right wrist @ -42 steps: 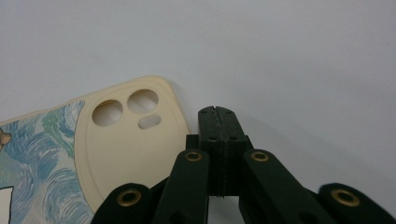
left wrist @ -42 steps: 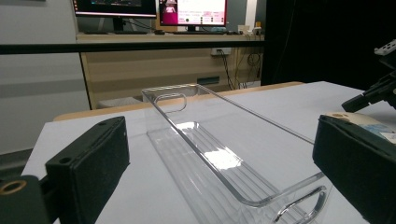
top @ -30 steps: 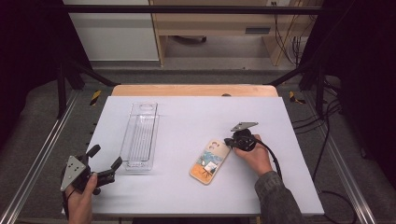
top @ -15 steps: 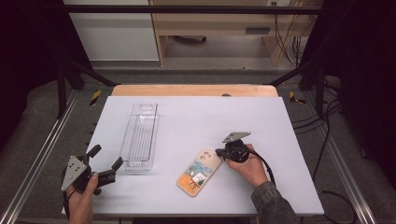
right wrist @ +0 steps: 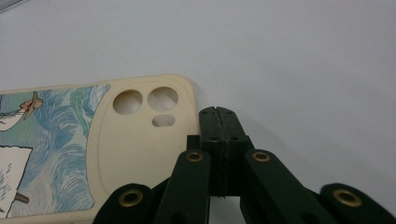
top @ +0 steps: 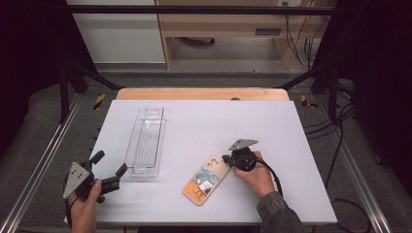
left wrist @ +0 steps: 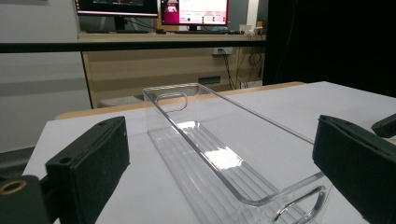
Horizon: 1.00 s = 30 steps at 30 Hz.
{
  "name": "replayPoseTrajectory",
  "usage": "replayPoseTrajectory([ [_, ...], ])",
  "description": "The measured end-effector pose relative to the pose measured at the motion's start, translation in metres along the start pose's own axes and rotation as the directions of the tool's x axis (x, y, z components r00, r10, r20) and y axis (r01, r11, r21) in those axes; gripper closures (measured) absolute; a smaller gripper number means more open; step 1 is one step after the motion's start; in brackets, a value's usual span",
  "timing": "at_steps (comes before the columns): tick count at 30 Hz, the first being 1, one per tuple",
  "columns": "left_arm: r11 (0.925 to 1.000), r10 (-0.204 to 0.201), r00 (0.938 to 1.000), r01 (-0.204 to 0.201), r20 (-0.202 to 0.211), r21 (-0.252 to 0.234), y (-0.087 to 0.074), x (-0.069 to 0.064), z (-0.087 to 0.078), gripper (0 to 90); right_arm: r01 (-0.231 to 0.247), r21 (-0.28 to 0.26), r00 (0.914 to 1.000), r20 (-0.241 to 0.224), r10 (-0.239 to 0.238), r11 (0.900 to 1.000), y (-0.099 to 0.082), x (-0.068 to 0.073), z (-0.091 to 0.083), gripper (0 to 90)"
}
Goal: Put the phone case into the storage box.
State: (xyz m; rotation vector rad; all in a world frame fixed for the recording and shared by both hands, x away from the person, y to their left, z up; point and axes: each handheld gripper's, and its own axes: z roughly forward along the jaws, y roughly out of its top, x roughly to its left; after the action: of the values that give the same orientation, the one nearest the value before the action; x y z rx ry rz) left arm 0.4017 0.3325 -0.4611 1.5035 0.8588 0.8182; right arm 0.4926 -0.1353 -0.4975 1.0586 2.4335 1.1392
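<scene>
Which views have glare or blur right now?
Left gripper view: bright glare patches on the clear tray floor, near jaws soft. Right gripper view: phone case sharp, even light. High view: table evenly lit, dark surroundings, slightly soft overall.

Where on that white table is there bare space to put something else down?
The far right stretch beyond the phone case and right gripper is bare, as is the strip between the clear tray and the case. It is tighter near the left gripper.

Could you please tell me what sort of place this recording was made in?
Probably a lab or office workroom set up for recording: a white table framed by metal rails, computer monitors on a wooden desk behind, and loose cables on the floor.
</scene>
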Motion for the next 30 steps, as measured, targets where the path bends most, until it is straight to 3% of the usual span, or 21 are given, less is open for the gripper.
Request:
replayPoseTrajectory([
  [11,1.0000,0.003,1.0000,-0.003,-0.001,0.006,0.000,0.001,0.001,3.5,-0.006,0.000,0.9975,-0.071,0.006,1.0000,-0.001,0.012,0.001,90.0],
  [13,1.0000,0.000,1.0000,0.000,-0.003,0.008,-0.001,0.001,0.001,3.5,0.008,-0.005,0.9981,-0.062,-0.008,1.0000,-0.001,0.015,0.000,90.0],
  [21,0.9999,0.004,1.0000,-0.004,0.001,0.010,0.000,-0.002,0.001,3.6,-0.048,-0.123,0.9988,-0.007,0.048,0.9912,-0.012,0.015,-0.017,89.6],
  [25,0.9999,0.007,1.0000,-0.007,0.002,0.013,0.001,-0.003,0.001,3.5,-0.075,-0.225,0.9953,0.043,0.087,0.9714,-0.018,0.014,-0.032,74.9],
  [26,0.9999,0.008,1.0000,-0.008,0.003,0.013,0.001,-0.003,0.001,3.5,-0.080,-0.250,0.9938,0.054,0.097,0.9649,-0.020,0.014,-0.036,68.4],
  [27,0.9999,0.008,1.0000,-0.008,0.004,0.013,0.001,-0.004,0.001,3.5,-0.082,-0.272,0.9908,0.082,0.108,0.9587,-0.023,0.014,-0.042,54.4],
  [28,0.9999,0.009,0.9999,-0.009,0.006,0.014,0.002,-0.004,0.001,3.5,-0.082,-0.272,0.9908,0.082,0.108,0.9587,-0.023,0.014,-0.042,54.4],
  [30,0.9998,0.012,0.9999,-0.012,0.009,0.016,0.003,-0.005,0.001,3.4,-0.086,-0.299,0.9875,0.101,0.121,0.9504,-0.028,0.013,-0.050,43.1],
])
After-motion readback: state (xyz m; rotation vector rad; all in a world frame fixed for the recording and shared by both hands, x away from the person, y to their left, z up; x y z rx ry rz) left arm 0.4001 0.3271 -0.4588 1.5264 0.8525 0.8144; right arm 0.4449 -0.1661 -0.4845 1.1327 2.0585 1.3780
